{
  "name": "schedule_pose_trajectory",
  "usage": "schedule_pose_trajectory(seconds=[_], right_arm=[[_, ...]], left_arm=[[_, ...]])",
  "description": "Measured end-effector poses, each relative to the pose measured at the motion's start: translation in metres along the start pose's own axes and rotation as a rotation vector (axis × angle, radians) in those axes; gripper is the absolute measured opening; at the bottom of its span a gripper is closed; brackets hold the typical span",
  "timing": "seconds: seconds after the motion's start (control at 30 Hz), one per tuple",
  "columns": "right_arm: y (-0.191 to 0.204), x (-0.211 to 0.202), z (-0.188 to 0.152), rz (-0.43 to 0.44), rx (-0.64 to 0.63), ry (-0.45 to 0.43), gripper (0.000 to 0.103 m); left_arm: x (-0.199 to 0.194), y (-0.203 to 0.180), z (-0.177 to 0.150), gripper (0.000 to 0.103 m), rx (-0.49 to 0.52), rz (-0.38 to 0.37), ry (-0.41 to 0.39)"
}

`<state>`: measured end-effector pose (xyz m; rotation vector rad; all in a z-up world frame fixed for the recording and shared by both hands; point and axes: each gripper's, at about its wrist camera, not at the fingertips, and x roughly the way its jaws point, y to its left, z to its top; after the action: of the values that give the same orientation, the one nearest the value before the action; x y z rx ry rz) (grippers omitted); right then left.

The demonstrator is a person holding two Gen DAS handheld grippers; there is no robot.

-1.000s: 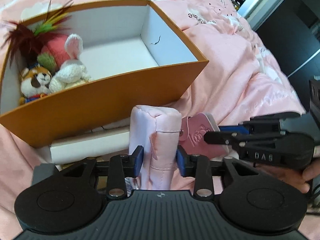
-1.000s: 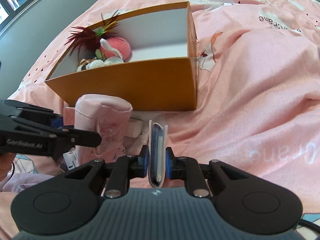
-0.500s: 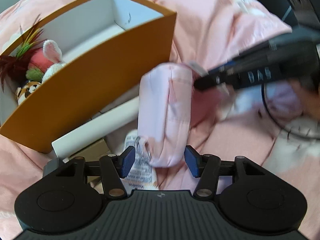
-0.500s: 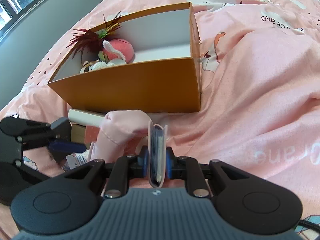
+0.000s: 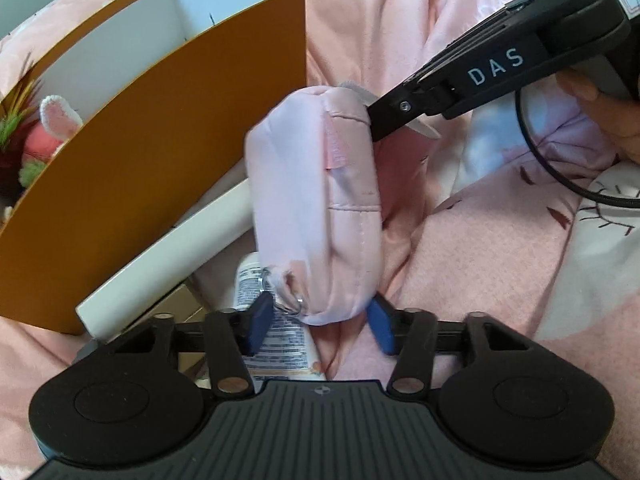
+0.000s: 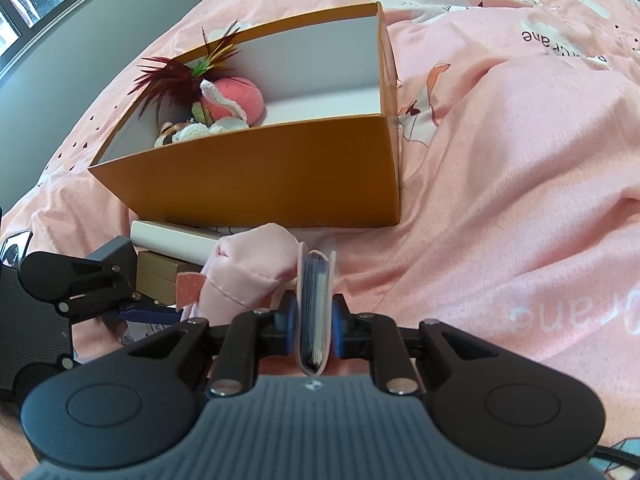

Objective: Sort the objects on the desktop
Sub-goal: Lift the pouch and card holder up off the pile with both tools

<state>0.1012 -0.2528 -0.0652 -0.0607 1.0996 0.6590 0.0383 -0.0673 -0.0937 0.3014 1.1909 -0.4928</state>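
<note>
A pale pink fabric pouch [image 5: 316, 208] lies tilted on the pink bedspread, its lower end with a key ring between the fingers of my left gripper [image 5: 320, 320]. Those jaws are closing. The right pad meets the pouch's edge, and the left pad reaches only the ring. In the right wrist view the pouch [image 6: 248, 264] sits just left of my right gripper [image 6: 316, 316], which is shut on a small pink card holder [image 6: 316, 300] standing upright. My right gripper's tip [image 5: 380, 120] touches the pouch's top. The left gripper [image 6: 132, 312] shows at the left.
An orange box [image 6: 260, 176] with plush toys [image 6: 236, 96] at its left end stands behind the pouch. The same box [image 5: 160, 140] fills the left wrist view's left. A long white box [image 5: 168, 248], a small gold box [image 6: 160, 276] and a labelled tube [image 5: 280, 344] lie beside it.
My left gripper let go of the pouch, rolled and sank lower. Its jaws widened and now narrow around the pouch's lower end. The right gripper with the card holder stayed still.
</note>
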Motion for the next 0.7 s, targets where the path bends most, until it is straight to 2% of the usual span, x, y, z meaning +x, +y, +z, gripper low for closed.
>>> schedule_pose_trajectory(seconds=[0.17, 0.33, 0.5, 0.7], right_arm=[[-0.001, 0.000, 0.000, 0.009, 0.004, 0.001, 0.019], [-0.003, -0.005, 0.000, 0.014, 0.020, -0.001, 0.018], [-0.006, -0.014, 0.001, 0.022, 0.041, -0.009, 0.018], [-0.006, -0.028, 0.002, 0.025, 0.039, -0.037, 0.018]], left_arm=[[-0.005, 0.002, -0.002, 0.041, -0.018, 0.006, -0.017], [-0.025, 0.006, -0.006, 0.030, -0.063, 0.009, -0.075], [-0.055, 0.015, -0.010, 0.028, -0.156, -0.047, -0.138], [-0.081, 0.029, -0.006, 0.027, -0.262, -0.085, -0.119]])
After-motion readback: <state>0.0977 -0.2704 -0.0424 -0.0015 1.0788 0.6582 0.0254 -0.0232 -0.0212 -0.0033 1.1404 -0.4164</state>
